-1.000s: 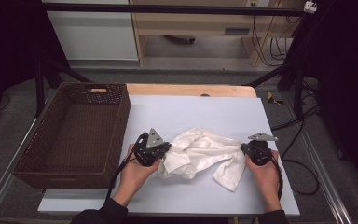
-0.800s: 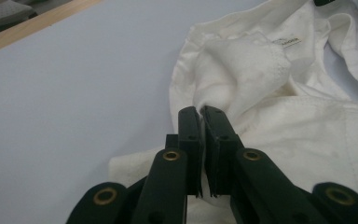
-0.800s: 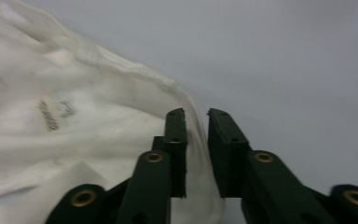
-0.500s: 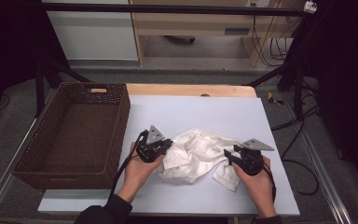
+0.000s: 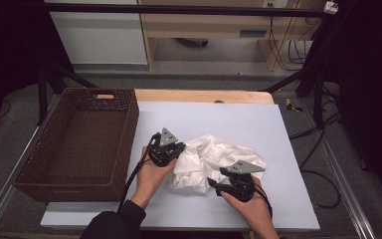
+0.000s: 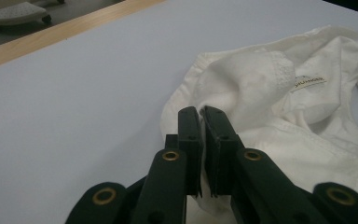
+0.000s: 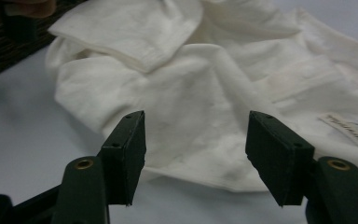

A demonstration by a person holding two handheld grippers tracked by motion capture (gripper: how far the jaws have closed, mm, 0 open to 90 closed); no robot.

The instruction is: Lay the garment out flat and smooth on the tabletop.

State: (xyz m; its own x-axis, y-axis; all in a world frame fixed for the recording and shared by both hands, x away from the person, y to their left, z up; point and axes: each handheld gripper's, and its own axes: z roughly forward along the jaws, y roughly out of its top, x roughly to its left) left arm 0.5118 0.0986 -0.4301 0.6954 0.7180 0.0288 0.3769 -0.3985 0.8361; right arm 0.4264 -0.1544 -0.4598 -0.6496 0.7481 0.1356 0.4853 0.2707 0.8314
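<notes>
A crumpled white garment (image 5: 214, 158) lies in the middle of the white table sheet (image 5: 248, 124). My left gripper (image 5: 178, 149) is at the garment's left edge. In the left gripper view this gripper (image 6: 201, 114) is shut on a fold of the garment (image 6: 261, 88), near a collar with a small label (image 6: 310, 81). My right gripper (image 5: 212, 183) sits at the garment's near edge and points left. In the right gripper view it (image 7: 198, 123) is open, low over the sheet. The garment (image 7: 191, 93) lies just beyond its tips, with nothing between the fingers.
A dark brown woven basket (image 5: 129, 130) stands on the left part of the table, close to my left hand. A wooden strip (image 5: 204, 95) runs along the table's far edge. Bare sheet lies behind and to the right of the garment.
My right gripper has moved left and toward the person, from the garment's right end to its near edge. The garment is more bunched now. The left gripper has stayed put.
</notes>
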